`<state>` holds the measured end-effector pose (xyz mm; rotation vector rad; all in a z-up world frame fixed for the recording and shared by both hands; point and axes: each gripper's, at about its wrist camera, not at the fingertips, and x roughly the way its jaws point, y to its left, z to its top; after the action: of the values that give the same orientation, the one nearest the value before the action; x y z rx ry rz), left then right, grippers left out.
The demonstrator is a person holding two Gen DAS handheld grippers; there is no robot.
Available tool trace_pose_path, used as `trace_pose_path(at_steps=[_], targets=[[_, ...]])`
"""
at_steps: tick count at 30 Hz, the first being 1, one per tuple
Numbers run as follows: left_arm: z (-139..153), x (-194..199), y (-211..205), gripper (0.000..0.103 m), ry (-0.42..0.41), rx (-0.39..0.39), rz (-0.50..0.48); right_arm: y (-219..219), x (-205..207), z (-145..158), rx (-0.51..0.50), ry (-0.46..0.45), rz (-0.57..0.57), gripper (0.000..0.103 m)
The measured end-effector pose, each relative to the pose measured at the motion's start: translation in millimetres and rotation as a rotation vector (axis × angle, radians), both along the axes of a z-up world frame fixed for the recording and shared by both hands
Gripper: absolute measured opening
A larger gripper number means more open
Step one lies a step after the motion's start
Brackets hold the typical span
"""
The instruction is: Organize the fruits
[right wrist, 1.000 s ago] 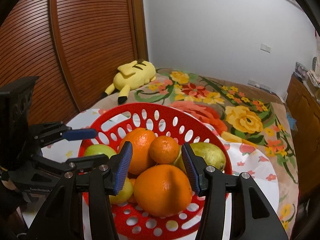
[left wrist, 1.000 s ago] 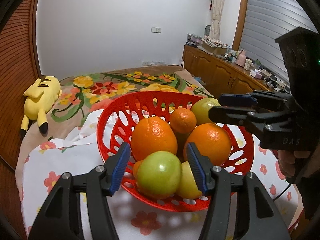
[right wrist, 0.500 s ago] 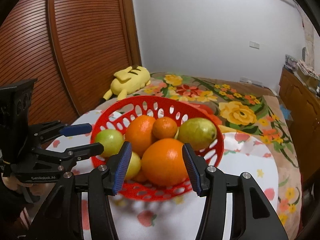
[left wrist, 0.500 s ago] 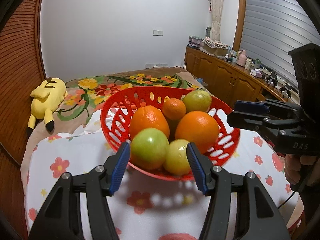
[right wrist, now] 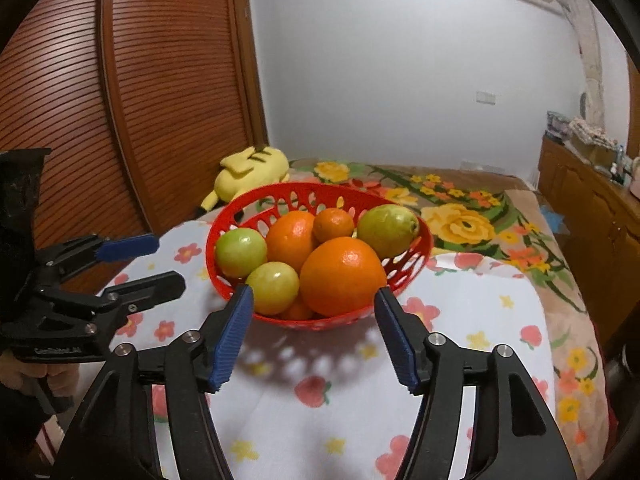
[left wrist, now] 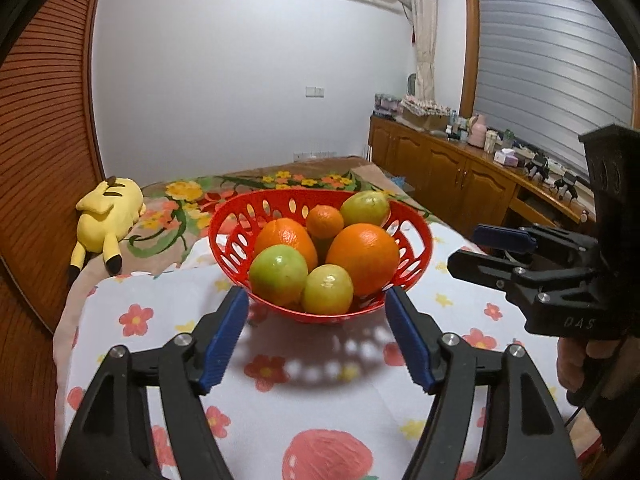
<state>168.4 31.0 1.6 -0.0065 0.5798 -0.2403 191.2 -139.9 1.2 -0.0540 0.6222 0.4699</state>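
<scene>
A red perforated basket [left wrist: 236, 240] [right wrist: 408, 264] stands on a white flowered cloth and holds several fruits: two large oranges [left wrist: 362, 258] [right wrist: 340, 276], a small tangerine [left wrist: 325, 221], a pear [left wrist: 365, 208] [right wrist: 387, 225] and two green-yellow fruits [left wrist: 279, 275] [right wrist: 241, 252]. My left gripper [left wrist: 316, 336] is open and empty, a short way in front of the basket. My right gripper [right wrist: 314, 334] is open and empty, also in front of it. Each gripper shows in the other's view, left [right wrist: 124, 264] and right [left wrist: 480, 248].
A yellow plush toy [left wrist: 106, 216] [right wrist: 248, 176] lies on the floral bedspread [right wrist: 460, 216] behind the basket. A wooden slatted wardrobe [right wrist: 120, 100] stands at the left and a wooden cabinet [left wrist: 452, 184] with small items at the right.
Both grippers have drawn back from over the basket and risen, so the basket now sits farther ahead. Both stay open and empty.
</scene>
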Motion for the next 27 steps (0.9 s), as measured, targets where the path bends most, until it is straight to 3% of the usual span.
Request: trace_pose_path(at_steps=[6, 8, 11, 19, 27], targets=[[16.5, -26.5, 3.2, 0.082, -0.060, -0.003, 0.026, -7.2, -26.8, 13.0, 0.022, -0.069, -0.052, 0.081], [21.0, -32.1, 3.9, 0.093, -0.069, 0.000, 0.041, -8.2, -34.5, 17.4, 0.029, -0.086, -0.059, 0.085], [28.2, -42.8, 4.8, 0.095, -0.101, 0.016, 0.063, -11.2, -44.7, 23.7, 0.041, -0.110, -0.075, 0.088], [29.6, -58.7, 0.1, 0.095, -0.117, 0.050, 0.099, -12.5, -63.6, 33.2, 0.044, -0.162, -0.105, 0.091], [30.8, -78.5, 0.6, 0.095, -0.120, 0.026, 0.106, -16.9, -78.9, 35.3, 0.048, -0.173, -0.134, 0.091]])
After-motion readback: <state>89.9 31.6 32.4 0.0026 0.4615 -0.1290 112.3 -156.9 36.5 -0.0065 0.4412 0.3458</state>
